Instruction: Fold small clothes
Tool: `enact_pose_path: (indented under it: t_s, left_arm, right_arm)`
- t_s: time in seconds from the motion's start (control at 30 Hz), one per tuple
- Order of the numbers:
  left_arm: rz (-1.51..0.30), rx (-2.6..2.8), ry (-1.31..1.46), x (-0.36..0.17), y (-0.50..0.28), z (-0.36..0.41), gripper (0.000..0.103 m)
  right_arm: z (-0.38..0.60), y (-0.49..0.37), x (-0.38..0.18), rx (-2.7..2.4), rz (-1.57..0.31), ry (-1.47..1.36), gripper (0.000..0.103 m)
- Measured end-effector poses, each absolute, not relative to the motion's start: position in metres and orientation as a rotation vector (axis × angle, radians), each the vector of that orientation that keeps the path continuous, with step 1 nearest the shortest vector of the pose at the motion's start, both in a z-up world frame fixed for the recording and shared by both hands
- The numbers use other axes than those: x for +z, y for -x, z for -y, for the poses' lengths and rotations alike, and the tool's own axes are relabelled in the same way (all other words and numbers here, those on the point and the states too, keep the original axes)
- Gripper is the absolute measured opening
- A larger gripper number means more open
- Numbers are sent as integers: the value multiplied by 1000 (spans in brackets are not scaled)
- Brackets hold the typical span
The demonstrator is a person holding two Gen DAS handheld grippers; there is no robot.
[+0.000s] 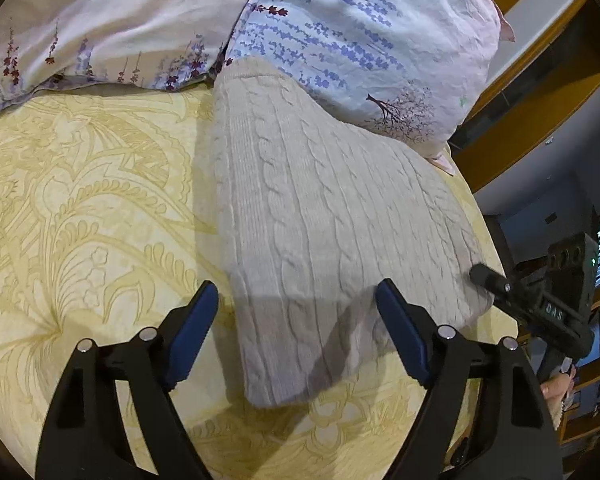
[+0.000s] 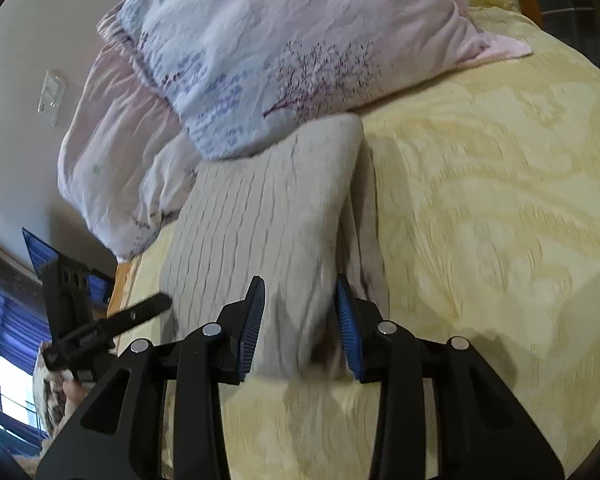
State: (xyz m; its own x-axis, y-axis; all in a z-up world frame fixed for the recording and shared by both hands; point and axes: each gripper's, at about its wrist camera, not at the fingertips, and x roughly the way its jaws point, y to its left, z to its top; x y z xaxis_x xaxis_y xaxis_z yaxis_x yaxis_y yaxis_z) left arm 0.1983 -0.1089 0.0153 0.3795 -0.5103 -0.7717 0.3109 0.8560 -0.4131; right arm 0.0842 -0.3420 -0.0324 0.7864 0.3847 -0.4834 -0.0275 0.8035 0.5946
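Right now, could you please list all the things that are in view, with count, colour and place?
sweater: one, beige cable knit, on the bed, far end against the pillow
pillow: one, pale blue and pink with purple flowers, at the head of the bed
quilt: one, pale pink floral, bunched beside the pillow
sheet: one, yellow patterned, covers the bed
wall plate: one, white, on the wall behind the bed
left gripper: black with blue pads, open, over the sweater's near end
right gripper: black with blue pads, open, straddling a sweater fold; grip unclear
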Motion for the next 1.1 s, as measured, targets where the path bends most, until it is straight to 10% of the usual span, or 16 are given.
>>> enact_pose_path:
  t_s: [0.37, 1.1]
  left_arm:
    - [-1031, -454, 90, 7, -176, 122, 80]
    - [-1070, -475, 51, 1, -172, 131, 82]
  right_arm:
    - [337, -75, -44, 222, -614, -626, 11]
    - [345, -67, -53, 113, -629, -574, 11]
